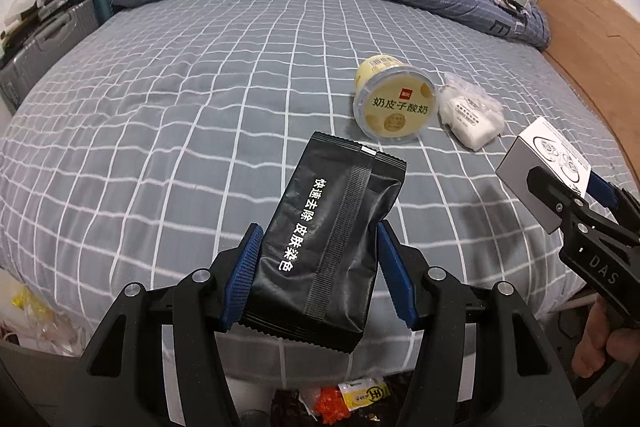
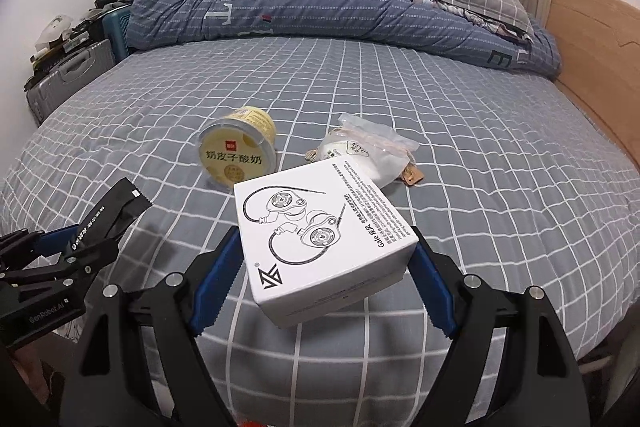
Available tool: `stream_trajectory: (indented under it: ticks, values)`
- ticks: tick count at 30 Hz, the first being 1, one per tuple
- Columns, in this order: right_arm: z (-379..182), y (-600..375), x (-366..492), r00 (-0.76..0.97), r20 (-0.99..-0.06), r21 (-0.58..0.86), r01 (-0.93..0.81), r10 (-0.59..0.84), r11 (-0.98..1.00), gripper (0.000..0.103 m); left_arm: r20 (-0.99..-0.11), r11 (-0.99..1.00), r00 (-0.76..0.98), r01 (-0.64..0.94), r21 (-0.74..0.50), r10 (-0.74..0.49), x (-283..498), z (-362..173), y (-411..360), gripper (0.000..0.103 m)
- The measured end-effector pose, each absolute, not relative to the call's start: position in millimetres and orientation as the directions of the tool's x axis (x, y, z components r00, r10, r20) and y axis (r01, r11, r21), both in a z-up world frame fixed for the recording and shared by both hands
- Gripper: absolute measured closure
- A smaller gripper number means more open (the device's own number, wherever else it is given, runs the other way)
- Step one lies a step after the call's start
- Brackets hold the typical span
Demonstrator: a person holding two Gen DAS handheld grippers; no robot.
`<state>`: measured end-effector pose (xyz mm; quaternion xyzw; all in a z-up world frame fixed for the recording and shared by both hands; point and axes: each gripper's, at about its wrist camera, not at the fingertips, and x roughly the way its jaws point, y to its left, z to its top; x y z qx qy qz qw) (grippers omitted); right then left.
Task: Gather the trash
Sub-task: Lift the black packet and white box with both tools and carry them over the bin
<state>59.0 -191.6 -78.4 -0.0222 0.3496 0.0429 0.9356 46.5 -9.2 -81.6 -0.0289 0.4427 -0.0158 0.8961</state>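
1. Left wrist view: black sachet pack (image 1: 332, 247) sits between the blue pads of the left gripper (image 1: 316, 271), about half open and closed on the pack's two long sides. The pack hangs above the checked bed sheet (image 1: 160, 131), nearer the camera than the yellow yogurt cup (image 1: 392, 103), probably lifted for carrying to a bin. Beside the cup on its right lies a white plastic bag (image 1: 470, 117). At the right edge the right gripper (image 1: 560, 195) carries a white box (image 1: 540, 155).

2. Right wrist view: white earphone box (image 2: 324, 247) fills the gap of the right gripper (image 2: 324, 279), whose jaws stand wide and press on its two sides. It is held off the sheet, in front of the yogurt cup (image 2: 240, 151). I judge the cup and the bag (image 2: 372, 151) are the trash left on the bed.
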Motion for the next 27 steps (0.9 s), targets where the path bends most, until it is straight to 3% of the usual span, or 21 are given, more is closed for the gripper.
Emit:
stream_trajectory:
  ticks: [27]
  values:
    - [-85,-191,-57,0.743,-0.665,0.009,-0.093,0.076,0.996,0.026,-0.799,0.995,0.594,0.028,-0.093,-0.092,-59,-86,-13,0.046]
